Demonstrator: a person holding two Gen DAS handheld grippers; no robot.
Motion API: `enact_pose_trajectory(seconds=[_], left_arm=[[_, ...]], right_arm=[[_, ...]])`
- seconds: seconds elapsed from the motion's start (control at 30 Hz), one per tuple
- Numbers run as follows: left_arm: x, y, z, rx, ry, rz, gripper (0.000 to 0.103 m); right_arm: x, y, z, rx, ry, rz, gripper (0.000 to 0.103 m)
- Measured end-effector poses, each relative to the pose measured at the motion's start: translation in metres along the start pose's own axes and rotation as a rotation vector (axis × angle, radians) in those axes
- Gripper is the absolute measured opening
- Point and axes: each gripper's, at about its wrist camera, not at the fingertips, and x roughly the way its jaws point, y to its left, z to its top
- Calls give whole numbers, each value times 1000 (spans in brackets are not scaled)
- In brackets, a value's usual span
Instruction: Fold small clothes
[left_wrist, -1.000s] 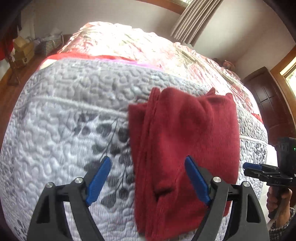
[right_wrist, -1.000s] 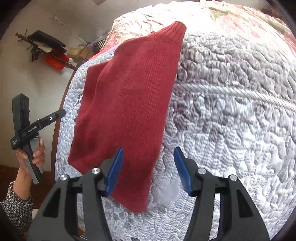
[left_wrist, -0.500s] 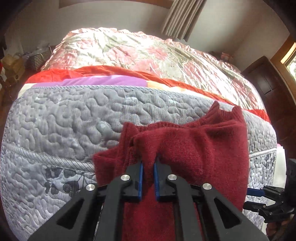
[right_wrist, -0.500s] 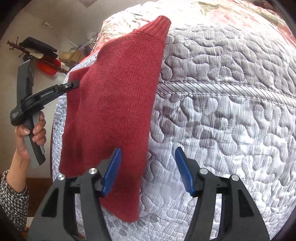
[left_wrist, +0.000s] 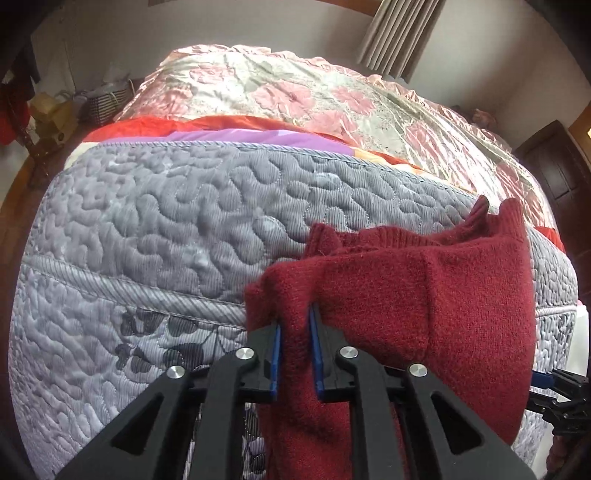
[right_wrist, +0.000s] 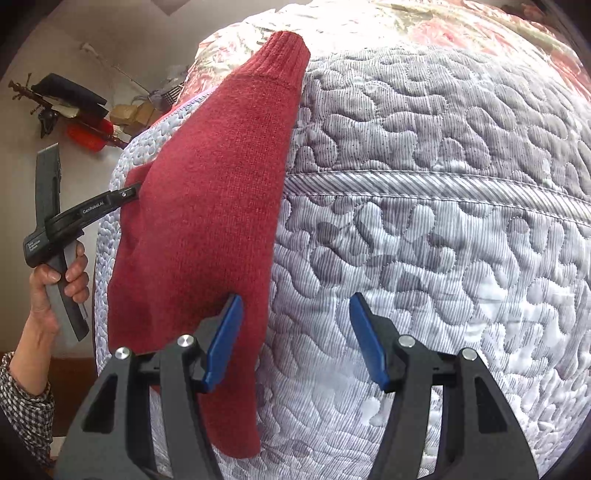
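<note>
Slippage risk is being noted: red knit garment (left_wrist: 424, 314), lying on the quilted bedspread (left_wrist: 166, 229), is being pinched by left gripper (left_wrist: 295, 350); right gripper (right_wrist: 295, 339) is being held wide apart, empty, so the fold could be dragged askew.

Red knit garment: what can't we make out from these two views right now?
- Left wrist view: the red knit garment's lower hem is cut off by the bottom edge, behind the left gripper.
- Left wrist view: the right gripper is cropped at the frame's right edge.
- Right wrist view: the left gripper's fingers vanish behind the garment; their grip is hidden.
</note>
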Motion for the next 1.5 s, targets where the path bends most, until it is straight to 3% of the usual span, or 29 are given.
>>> enact_pose_trajectory(seconds=[0.13,0.33,0.53,0.7,0.77,0.9,0.93,1.07,1.17,1.4,1.5], left_arm=[[-30,-2,-11,15,-37,48,41],[-71,-16,-63,47,-40,-3,42],[-38,-20,-100,90,70,65,44],[-34,-12,-100,58,83,34,44],[-45,-11,-96,42,74,-3,44],[-63,-7,-83,-2,44,-123,86],[-63,-7,-80,-1,44,-142,88],[-45,-2,-71,-20,89,-152,89],[-29,10,-68,-94,137,-270,89],[5,28,-60,-143,200,-317,89],[19,28,-60,-168,235,-388,89]], right_arm=[[-15,10,-9,-40,-17,18,60],[-12,36,-21,-136,-9,-20,60],[8,35,-18,-100,15,-29,65],[12,36,-16,-90,23,-10,67],[0,37,-16,-99,3,-2,66],[-19,37,-9,-116,-36,39,68],[-21,35,-6,-110,-38,58,69],[-12,31,2,-104,-16,77,70],[-1,29,4,-92,17,111,71],[23,25,7,-60,78,172,72],[31,21,10,-38,92,208,74]])
